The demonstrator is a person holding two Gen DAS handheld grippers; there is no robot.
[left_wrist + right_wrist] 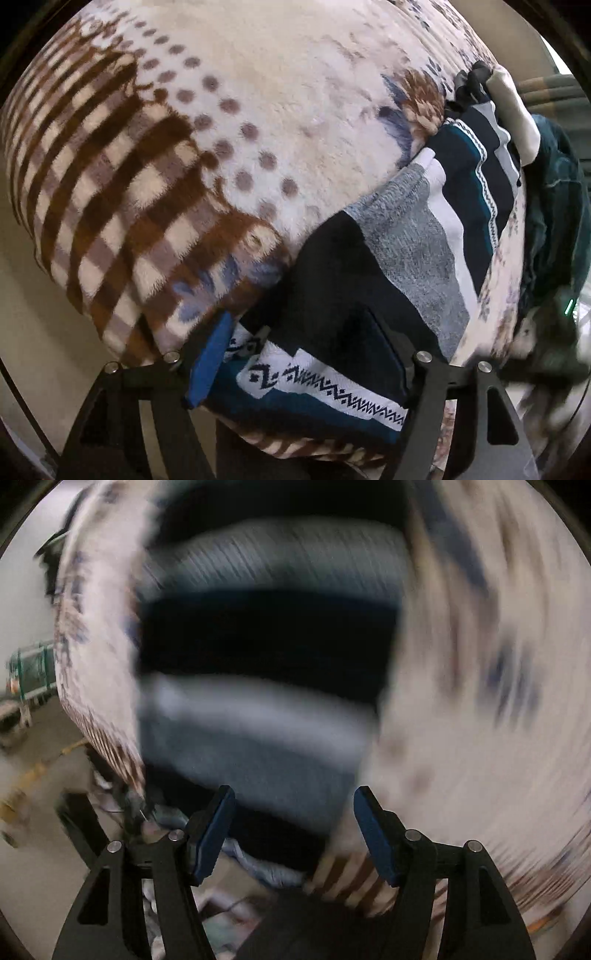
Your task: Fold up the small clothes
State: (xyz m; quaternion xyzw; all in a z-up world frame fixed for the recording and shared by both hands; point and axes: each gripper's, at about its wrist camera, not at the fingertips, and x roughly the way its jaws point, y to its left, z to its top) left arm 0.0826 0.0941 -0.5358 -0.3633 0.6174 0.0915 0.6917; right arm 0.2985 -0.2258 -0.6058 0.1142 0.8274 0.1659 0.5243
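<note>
My left gripper point(306, 354) straddles the near end of the striped garment point(402, 236) on the blanket point(258, 92), jaws wide for a fold; my right gripper point(295, 834) hangs wide, gripping nothing.

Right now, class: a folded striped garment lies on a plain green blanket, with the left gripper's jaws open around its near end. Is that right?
Not quite. In the left wrist view the blanket is cream with brown checks and dots, not plain green. The striped garment and the open left gripper are as stated.

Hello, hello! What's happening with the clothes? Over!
Left tool open over the striped garment. Right tool open, nothing held. Garment lies on the blanket; other clothes heaped beside it.
</note>
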